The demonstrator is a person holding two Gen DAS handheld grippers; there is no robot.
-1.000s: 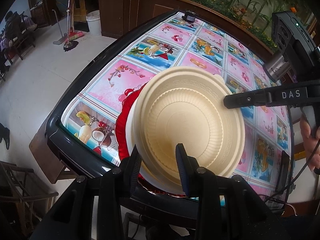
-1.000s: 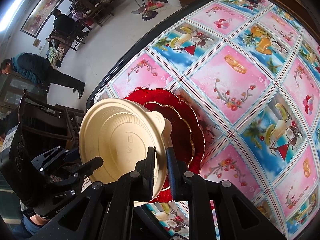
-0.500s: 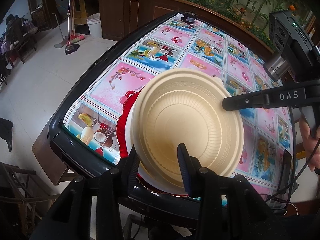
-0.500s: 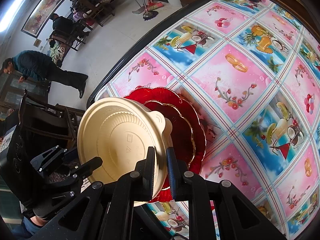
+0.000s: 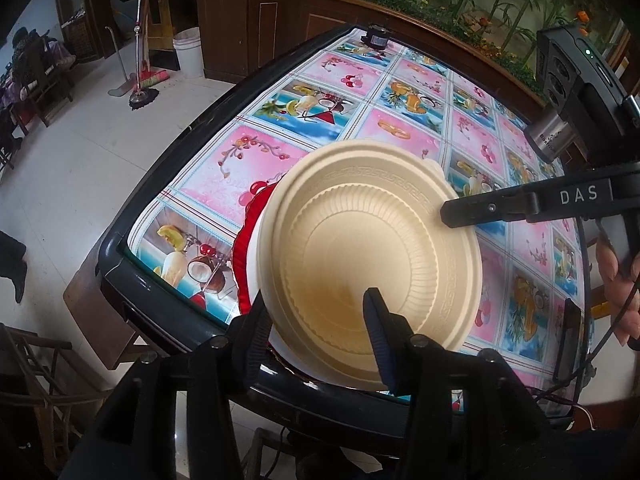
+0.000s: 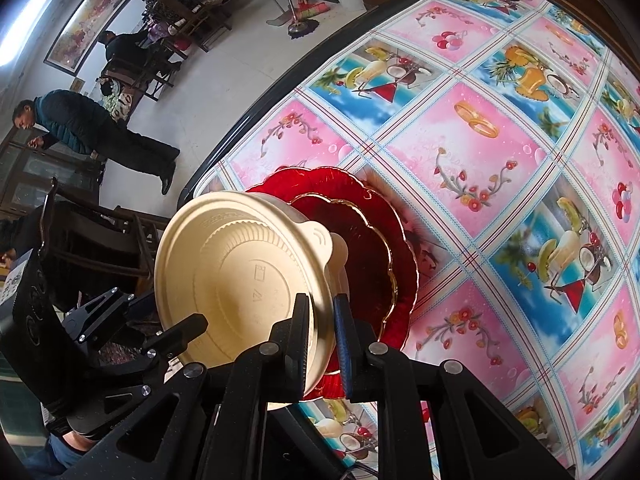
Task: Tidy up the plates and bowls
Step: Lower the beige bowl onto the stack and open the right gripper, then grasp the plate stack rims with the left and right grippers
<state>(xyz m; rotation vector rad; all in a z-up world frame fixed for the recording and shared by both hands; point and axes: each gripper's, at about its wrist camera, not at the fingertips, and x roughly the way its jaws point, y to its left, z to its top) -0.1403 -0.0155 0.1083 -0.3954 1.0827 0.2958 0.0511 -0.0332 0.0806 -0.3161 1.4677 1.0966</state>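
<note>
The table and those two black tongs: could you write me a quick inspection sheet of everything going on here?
Surface: table under a glossy pink-and-blue fruit-print cover, dark rim.
Job's things: beige bowl held tilted above the near table edge; a white bowl nested beneath it; red scalloped plates stacked on the table below.
Clutter: small black device at the far table edge.
Grippers: right tongs pinch the beige bowl's rim; left tongs straddle its near rim, grip unclear.
Cables: thin wires at the table's right edge.
Surroundings: tiled floor, broom, white bucket, wooden cabinets, people, chairs.
</note>
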